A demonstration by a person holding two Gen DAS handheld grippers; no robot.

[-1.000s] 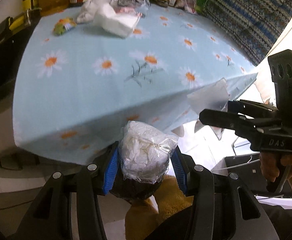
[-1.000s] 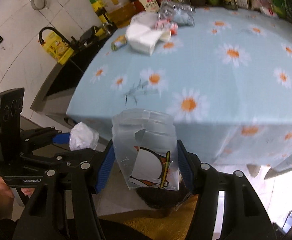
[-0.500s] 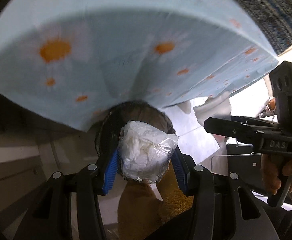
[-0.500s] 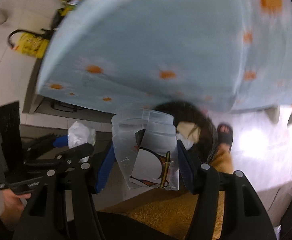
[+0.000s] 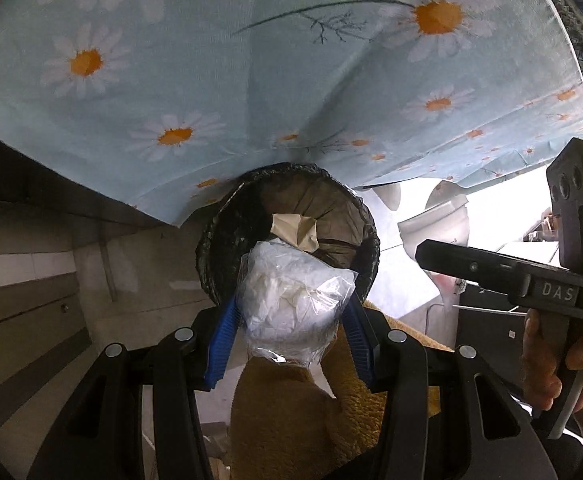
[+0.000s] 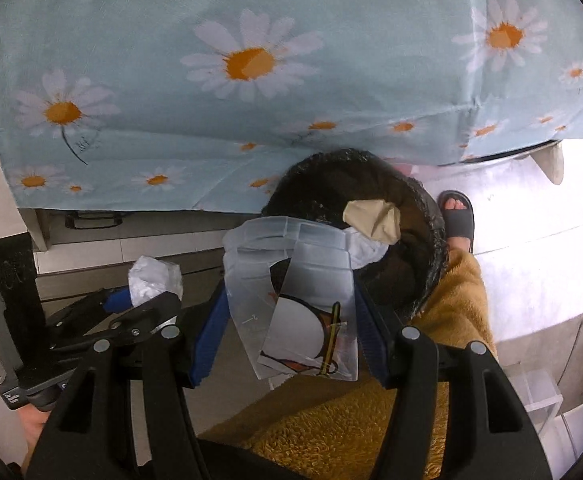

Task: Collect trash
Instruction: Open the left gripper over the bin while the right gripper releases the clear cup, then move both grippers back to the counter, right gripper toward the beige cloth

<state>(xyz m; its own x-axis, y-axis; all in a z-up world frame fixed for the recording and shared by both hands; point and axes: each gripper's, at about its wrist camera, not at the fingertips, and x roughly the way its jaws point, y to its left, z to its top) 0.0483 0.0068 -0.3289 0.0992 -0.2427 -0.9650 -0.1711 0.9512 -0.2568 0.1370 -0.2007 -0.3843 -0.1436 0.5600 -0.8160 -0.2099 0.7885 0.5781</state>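
My left gripper [image 5: 289,320] is shut on a clear plastic bag stuffed with white tissue [image 5: 291,300], held just above the near rim of a round bin lined with a black bag [image 5: 219,240]. My right gripper [image 6: 289,312] is shut on a clear plastic package with a cartoon print [image 6: 311,304], also over the bin [image 6: 431,240]. A beige crumpled paper [image 6: 371,218] and something white lie inside the bin. In the left wrist view the right gripper [image 5: 431,254] reaches in from the right holding its package [image 5: 435,224]. The right wrist view shows the left gripper [image 6: 147,300] with the bag [image 6: 153,280].
A light blue daisy tablecloth [image 5: 251,80] hangs over the table edge directly above and behind the bin. A person's leg in mustard fleece [image 6: 371,420] and a foot in a grey slipper [image 6: 457,216] are beside the bin. A hand [image 5: 547,360] holds the right gripper's handle.
Both grippers have dropped from tabletop height to below the table edge, tilting downward. The tabletop items have left view and the bin now fills the middle. Both keep their loads.
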